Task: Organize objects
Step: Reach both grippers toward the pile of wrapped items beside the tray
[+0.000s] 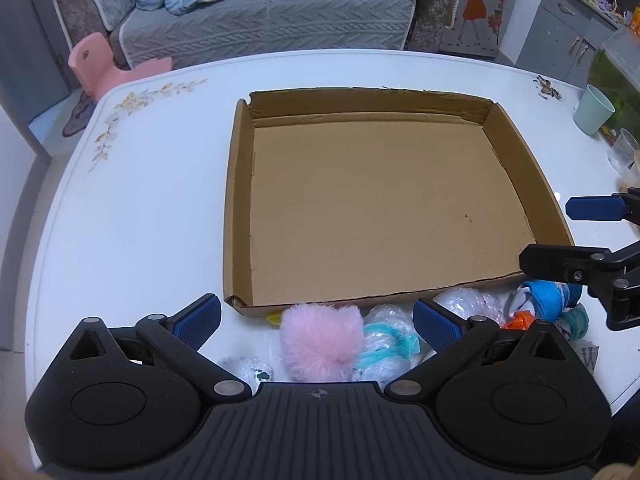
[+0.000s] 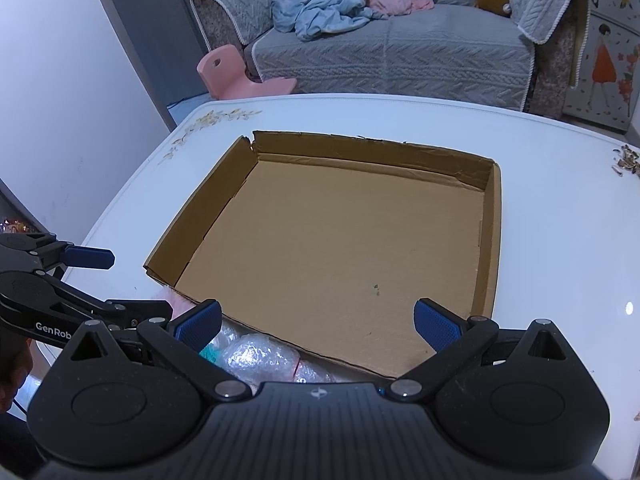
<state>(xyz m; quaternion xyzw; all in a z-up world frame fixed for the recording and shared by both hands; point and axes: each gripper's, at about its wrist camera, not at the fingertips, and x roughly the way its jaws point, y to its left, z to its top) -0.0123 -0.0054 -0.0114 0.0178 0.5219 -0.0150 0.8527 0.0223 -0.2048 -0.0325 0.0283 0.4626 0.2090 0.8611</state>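
Left gripper (image 1: 316,322): jaws spread wide, nothing between them, hanging low over the near edge of the white glass-topped table (image 1: 160,200), pointed forward at the pile. Right gripper (image 2: 318,322): also wide and empty, held level just above the near wall of the shallow brown cardboard tray (image 2: 494,240), aimed into it. Each gripper shows in the other's view, off to the side, jaws apart, well clear of one another.

Step, as I judge it: the very start, nothing sorted yet. The tray floor is bare. The things to organize lie in a row on the table just outside the tray's near wall: fluffy pink pompom (image 1: 320,340), clear crinkled plastic packet with a teal fuzzy cord (image 1: 384,340), another clear bubble-wrap bundle (image 1: 468,300), blue-and-white rolled cloth item (image 1: 548,296), with something orange beside it, too hidden to name.

Next move likely: left gripper dips onto the pompom, directly between its fingers, closes softly since it is squashy, then lifts over the low wall into the tray. Right should stay clear.
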